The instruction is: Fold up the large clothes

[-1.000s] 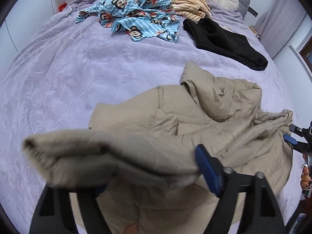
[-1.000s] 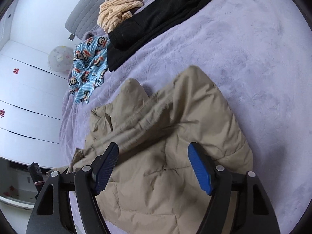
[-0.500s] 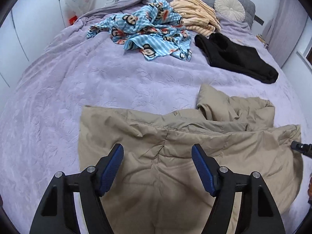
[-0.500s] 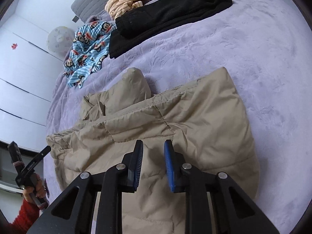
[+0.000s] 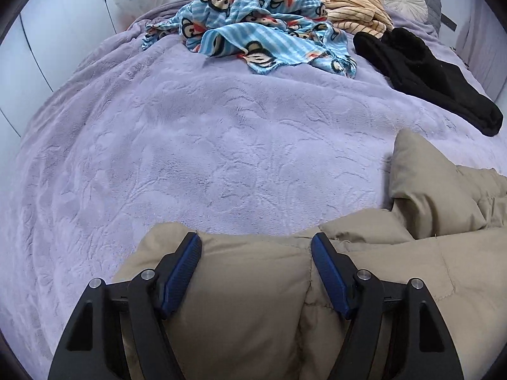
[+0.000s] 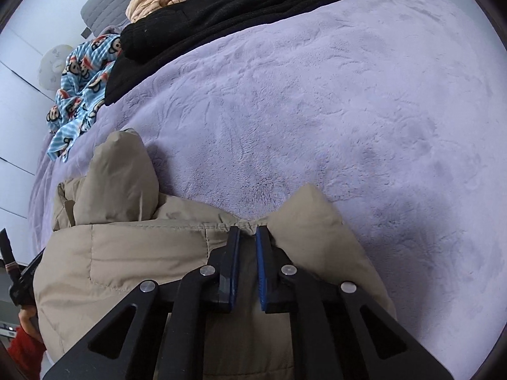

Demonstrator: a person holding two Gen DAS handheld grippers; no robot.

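While the tan puffer jacket (image 5: 364,285) lies doubled over at the near edge of the lilac bedspread (image 5: 221,158), filling the 6 o'clock part of both wrist views, the right gripper (image 6: 247,237) has just been closing; its jaws are now nearly together, pinching the jacket's far edge seam. Left gripper (image 5: 256,250) stands wide, jaws straddling the same edge, pads not pressing, nothing held. Judged progress: one rough fold made, a hood or sleeve lump (image 6: 123,174) sticking out at 10 o'clock in the right view, so further folds and flattening remain. Untouched at 12 o'clock: monkey-print blue garment (image 5: 263,28), striped cream garment (image 5: 348,3), black garment (image 5: 427,76).
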